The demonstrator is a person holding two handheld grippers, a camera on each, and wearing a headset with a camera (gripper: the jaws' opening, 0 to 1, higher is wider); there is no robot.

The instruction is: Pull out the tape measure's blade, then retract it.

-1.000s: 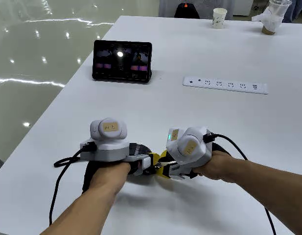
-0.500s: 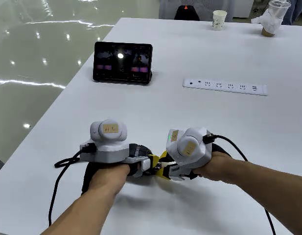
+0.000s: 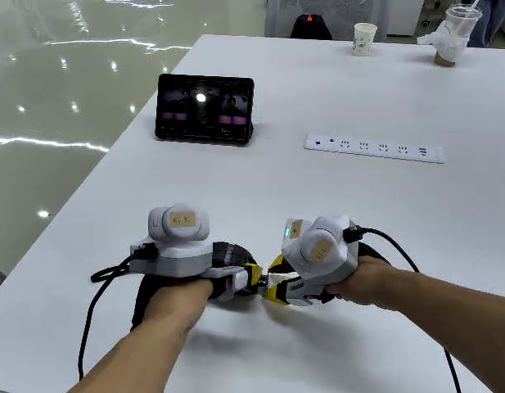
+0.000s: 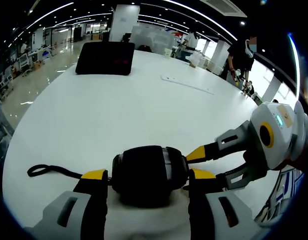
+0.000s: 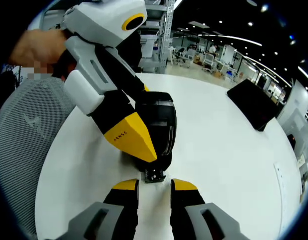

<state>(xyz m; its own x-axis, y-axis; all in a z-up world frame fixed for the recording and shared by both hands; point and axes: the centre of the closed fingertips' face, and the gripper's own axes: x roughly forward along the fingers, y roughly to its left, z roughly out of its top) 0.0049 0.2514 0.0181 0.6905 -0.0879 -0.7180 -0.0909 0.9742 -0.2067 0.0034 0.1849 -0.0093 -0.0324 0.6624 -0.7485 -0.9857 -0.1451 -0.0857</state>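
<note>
The black tape measure sits on the white table, and my left gripper is shut on its body, one yellow-tipped jaw on each side. In the right gripper view the tape measure lies just ahead, its metal blade hook pointing at my right gripper. That gripper's jaws stand a little apart, with the hook just beyond their tips. From the head view, the left gripper and right gripper meet tip to tip near the table's front edge, over the tape measure.
A dark tablet stands at the back left, and a white power strip lies at the back right. Two cups are at the far edge. The tape's wrist strap trails left. A mesh chair is beside the table.
The head camera has shifted slightly. My right gripper has edged a little closer to the tape measure's hook. The left gripper's hold on the body is unchanged.
</note>
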